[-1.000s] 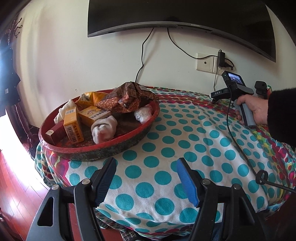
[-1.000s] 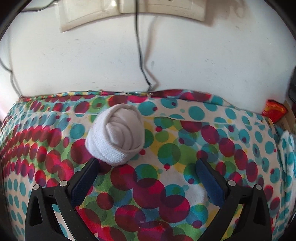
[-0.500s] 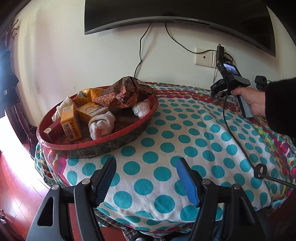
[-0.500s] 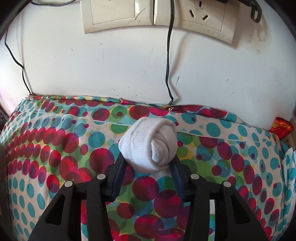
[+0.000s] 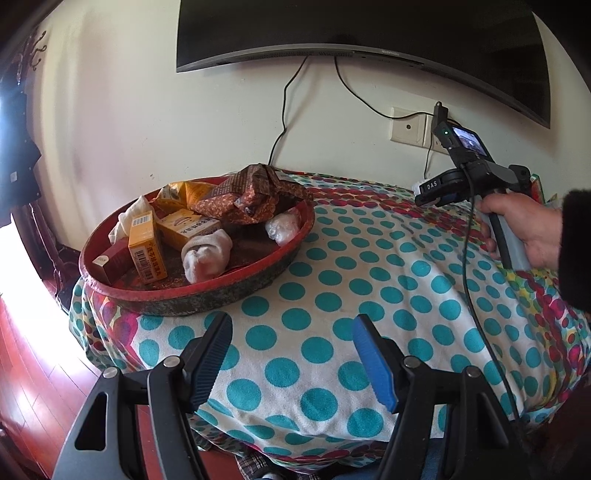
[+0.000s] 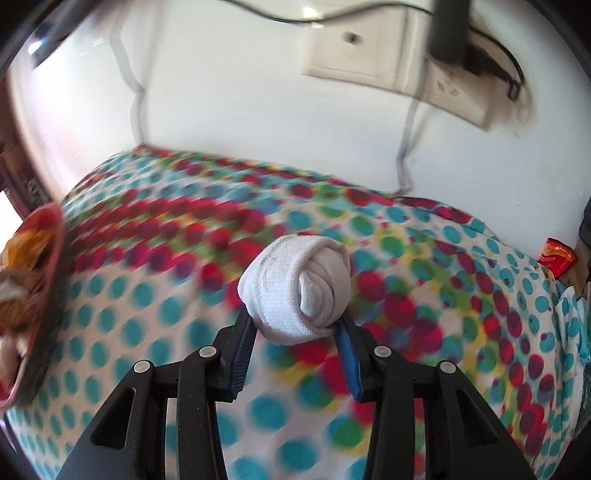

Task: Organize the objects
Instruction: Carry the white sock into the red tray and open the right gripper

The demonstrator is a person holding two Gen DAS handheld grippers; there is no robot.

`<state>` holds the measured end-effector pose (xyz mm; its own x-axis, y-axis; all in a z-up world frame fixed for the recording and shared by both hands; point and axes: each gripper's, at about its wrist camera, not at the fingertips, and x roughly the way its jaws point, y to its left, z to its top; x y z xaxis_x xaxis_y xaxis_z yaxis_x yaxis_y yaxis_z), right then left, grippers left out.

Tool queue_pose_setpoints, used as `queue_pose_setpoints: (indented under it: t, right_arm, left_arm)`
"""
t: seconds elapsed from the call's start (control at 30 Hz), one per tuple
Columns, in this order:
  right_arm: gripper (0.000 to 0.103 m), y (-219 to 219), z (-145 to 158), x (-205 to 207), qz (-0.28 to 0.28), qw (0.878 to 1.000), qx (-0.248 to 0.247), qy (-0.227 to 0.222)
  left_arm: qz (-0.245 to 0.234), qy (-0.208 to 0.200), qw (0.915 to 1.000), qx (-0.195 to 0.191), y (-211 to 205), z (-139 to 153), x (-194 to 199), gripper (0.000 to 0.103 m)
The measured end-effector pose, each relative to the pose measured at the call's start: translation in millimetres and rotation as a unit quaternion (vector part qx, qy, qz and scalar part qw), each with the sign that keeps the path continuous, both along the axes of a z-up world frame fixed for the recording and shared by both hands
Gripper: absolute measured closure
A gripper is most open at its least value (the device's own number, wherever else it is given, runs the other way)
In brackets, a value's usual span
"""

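Note:
My right gripper (image 6: 295,332) is shut on a rolled white sock (image 6: 295,288) and holds it lifted above the dotted cloth; in the left wrist view the right gripper (image 5: 428,192) hangs over the table's far right side. A round red tray (image 5: 295,243) at the left holds another rolled white sock (image 5: 207,254), yellow boxes (image 5: 146,247), a brown patterned packet (image 5: 243,195) and a plastic-wrapped lump (image 5: 282,229). The tray's edge shows at the far left of the right wrist view (image 6: 48,280). My left gripper (image 5: 291,354) is open and empty above the table's near edge.
The table wears a white cloth with teal dots (image 5: 332,295), multicoloured at the back and right. A wall with sockets (image 5: 408,127) and hanging cables stands just behind, under a TV (image 5: 351,29). A red packet (image 6: 556,258) lies at the far right. Wooden floor (image 5: 33,369) lies at the left.
My right gripper closed on the sock, lifted it off the cloth and swung left toward the tray. The left gripper stayed open, nearly still.

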<state>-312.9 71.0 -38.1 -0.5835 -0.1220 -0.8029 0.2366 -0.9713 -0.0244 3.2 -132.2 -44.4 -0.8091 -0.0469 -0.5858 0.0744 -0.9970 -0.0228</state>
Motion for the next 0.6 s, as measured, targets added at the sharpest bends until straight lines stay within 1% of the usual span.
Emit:
queue_pose_setpoints:
  t: [0.1,0.13,0.23,0.37,0.43,0.5,0.6]
  right_arm:
    - [0.064,-21,0,25,0.036,0.999,-0.003,0.0]
    - [0.064,-23,0,34,0.05,0.999,-0.004,-0.002]
    - [0.064,-55,-3,66,0.094,0.996,0.002,-0.004]
    - [0.064,-101,5,112,0.156,0.988,-0.012,-0.002]
    - [0.064,-122,9,124,0.184,0.983,-0.01,0.003]
    - [0.064,-147,14,139,0.211,0.977,-0.006,0.008]
    - [0.064,-179,16,153,0.232,0.973,-0.005,0.009]
  left_arm:
    - [0.013,0.008,0.9999,-0.004,-4,4,3,0.034]
    - [0.019,0.007,0.9998,-0.004,-6,5,4,0.034]
    - [0.044,-0.001,0.999,-0.005,-16,7,6,0.034]
    - [0.074,0.003,0.9972,-0.015,-31,17,21,0.034]
    - [0.09,0.008,0.9958,-0.015,-41,20,32,0.034]
    - [0.107,0.007,0.9942,-0.01,-55,20,42,0.034]
    - [0.132,0.001,0.9913,0.005,-75,18,44,0.034]
